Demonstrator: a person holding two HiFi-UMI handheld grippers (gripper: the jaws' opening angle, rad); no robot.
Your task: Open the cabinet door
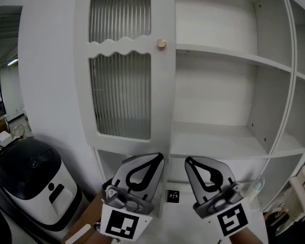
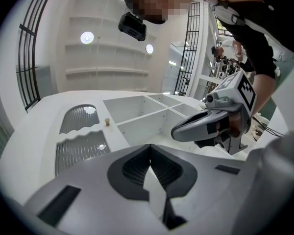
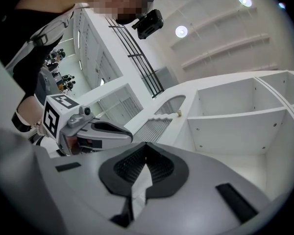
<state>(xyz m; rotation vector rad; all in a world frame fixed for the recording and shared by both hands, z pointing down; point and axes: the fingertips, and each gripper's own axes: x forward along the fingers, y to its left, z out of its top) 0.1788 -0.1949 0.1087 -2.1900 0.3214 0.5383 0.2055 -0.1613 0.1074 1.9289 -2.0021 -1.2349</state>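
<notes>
White cabinet door (image 1: 123,49) (2 ribbed panes) bears a knob (image 1: 161,43).

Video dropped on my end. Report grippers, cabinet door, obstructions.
Left hand-held gripper shut, empty; right hand-held gripper same, both below the cabinet door. Door closed, knob untouched. Nothing between them and the knob.

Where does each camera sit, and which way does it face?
Head view: on the head, facing the cabinet door and shelves; left hand-held gripper and right hand-held gripper below.
Left gripper view: on the left one, along its shut jaws; shows the right one and the person's torso.
Right gripper view: on the right one, likewise; shows the left one.
Shared: the door's knob.
</notes>
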